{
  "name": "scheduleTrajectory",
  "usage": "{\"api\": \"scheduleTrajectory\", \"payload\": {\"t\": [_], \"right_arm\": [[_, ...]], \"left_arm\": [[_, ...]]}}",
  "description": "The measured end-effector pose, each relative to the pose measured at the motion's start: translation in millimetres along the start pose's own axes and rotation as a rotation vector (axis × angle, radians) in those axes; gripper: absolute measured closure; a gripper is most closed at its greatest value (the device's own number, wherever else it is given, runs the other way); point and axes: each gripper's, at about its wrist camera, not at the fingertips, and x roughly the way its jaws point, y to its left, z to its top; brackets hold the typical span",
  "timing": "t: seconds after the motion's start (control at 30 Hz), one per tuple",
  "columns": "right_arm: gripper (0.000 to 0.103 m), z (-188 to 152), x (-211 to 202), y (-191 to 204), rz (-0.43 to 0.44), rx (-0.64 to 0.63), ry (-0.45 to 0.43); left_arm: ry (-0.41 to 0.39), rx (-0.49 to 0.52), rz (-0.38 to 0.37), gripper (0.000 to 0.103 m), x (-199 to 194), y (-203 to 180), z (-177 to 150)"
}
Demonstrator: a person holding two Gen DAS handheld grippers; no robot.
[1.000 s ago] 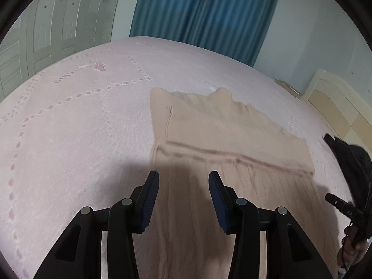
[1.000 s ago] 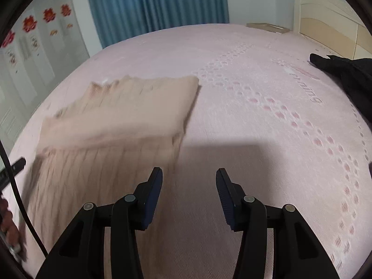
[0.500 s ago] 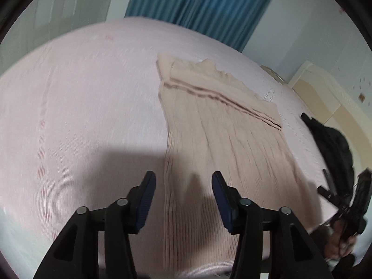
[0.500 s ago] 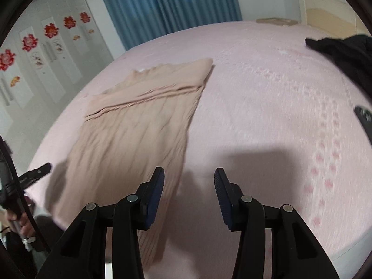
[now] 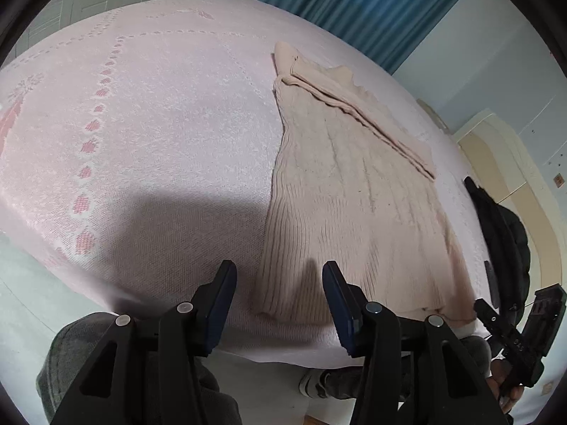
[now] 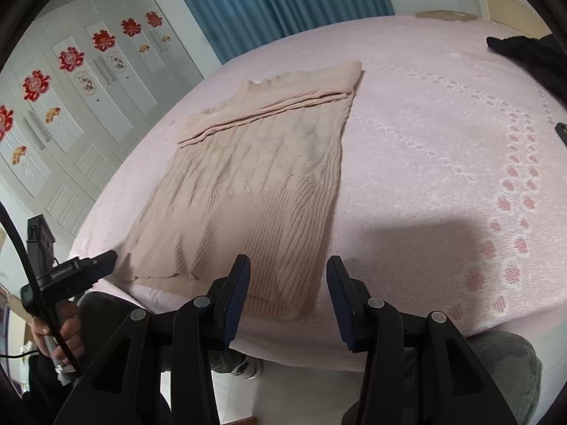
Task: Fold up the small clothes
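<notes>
Tools (image 5: 278, 288) (image 6: 287, 283) both agape, empty — pulled back from sweater (image 5: 354, 194); bed edge (image 5: 159, 297) visible.

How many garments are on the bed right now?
2. A beige ribbed knit lies flat near the bed's near edge, its far end folded over; a black garment lies further along by the headboard, partly out of frame.

knit garment (image 6: 255, 184) lies flat on the bed (image 6: 425, 141), hem at the near edge; dark clothing (image 6: 531, 56) lies well apart, at the far right.
</notes>
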Motion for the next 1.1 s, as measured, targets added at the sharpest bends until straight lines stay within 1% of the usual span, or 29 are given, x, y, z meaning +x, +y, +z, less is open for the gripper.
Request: {"api": "scheduleTrajectory", "payload": {"t": [0.03, 0.1, 0.13, 0.2, 0.23, 0.27, 0.3, 0.37, 0.43, 0.5, 0.57, 0.67, 0.7, 0.77, 0.8, 0.83, 0.87, 0.9, 0.93, 0.97, 1.03, 1.07, 1.1], "right_arm": [[0.058, 1, 1, 0, 0.004, 0.005, 0.002], [0.058, 1, 4, -2, 0.008, 0.014, 0.008], [0.058, 2, 5, -1, 0.004, 0.014, 0.010], [0.058, 2, 7, 0, -0.001, 0.009, 0.015], [0.058, 3, 9, 1, -0.001, 0.004, 0.018], [0.058, 3, 9, 2, -0.003, 0.000, 0.019], [0.058, 3, 9, 4, -0.008, -0.005, 0.017], [0.058, 2, 9, 6, -0.013, -0.008, 0.014], [0.058, 2, 10, 7, -0.019, -0.013, 0.018], [0.058, 3, 14, 7, -0.025, -0.012, 0.027], [0.058, 4, 21, 7, -0.036, -0.005, 0.048], [0.058, 7, 34, 9, -0.078, -0.008, 0.083], [0.062, 7, 37, 10, -0.097, -0.014, 0.082], [0.086, 6, 39, 13, -0.132, -0.035, 0.070], [0.097, 6, 40, 14, -0.119, -0.043, 0.082], [0.098, 6, 37, 15, -0.105, -0.053, 0.072], [0.098, 7, 30, 14, -0.094, -0.055, 0.039], [0.098, 8, 15, 11, -0.054, -0.037, -0.022], [0.098, 9, 5, 5, -0.019, -0.011, -0.054], [0.098, 9, -2, -4, 0.000, 0.029, -0.067], [0.097, 7, 4, -19, -0.060, 0.083, -0.006], [0.097, 3, 13, -25, -0.078, 0.120, 0.058], [0.096, 1, 18, -28, -0.074, 0.140, 0.096]], "left_arm": [[-0.003, 0.010, 0.006, 0.056, 1, -2, 2], [-0.004, 0.030, 0.016, 0.060, 5, -10, 4], [0.003, 0.048, 0.019, 0.067, 8, -15, 5], [0.010, 0.070, 0.030, 0.092, 11, -20, 5], [0.017, 0.073, 0.015, 0.094, 12, -21, 5], [0.001, 0.066, -0.005, 0.094, 8, -19, 6], [-0.036, 0.045, -0.027, 0.094, 0, -14, 7], [-0.086, -0.025, -0.073, 0.094, -13, 3, 9], [-0.068, -0.090, -0.079, 0.094, -12, 18, 9], [-0.062, -0.124, -0.057, 0.095, -11, 26, 9], [-0.060, -0.134, -0.077, 0.095, -12, 31, 9], [-0.038, -0.130, -0.095, 0.095, -8, 31, 9], [-0.035, -0.124, -0.096, 0.095, -7, 30, 10], [-0.035, -0.107, -0.086, 0.095, -6, 27, 8], [-0.033, -0.101, -0.084, 0.095, -5, 26, 7], [-0.036, -0.098, -0.079, 0.095, -5, 25, 7], [-0.042, -0.100, -0.076, 0.095, -5, 25, 8], [-0.046, -0.106, -0.080, 0.095, -6, 26, 8], [-0.047, -0.111, -0.083, 0.095, -5, 26, 9], [-0.045, -0.118, -0.087, 0.095, -5, 28, 9], [-0.033, -0.128, -0.093, 0.095, -3, 30, 10], [-0.031, -0.132, -0.093, 0.095, -3, 30, 10], [-0.031, -0.137, -0.099, 0.095, -3, 31, 10]]}}
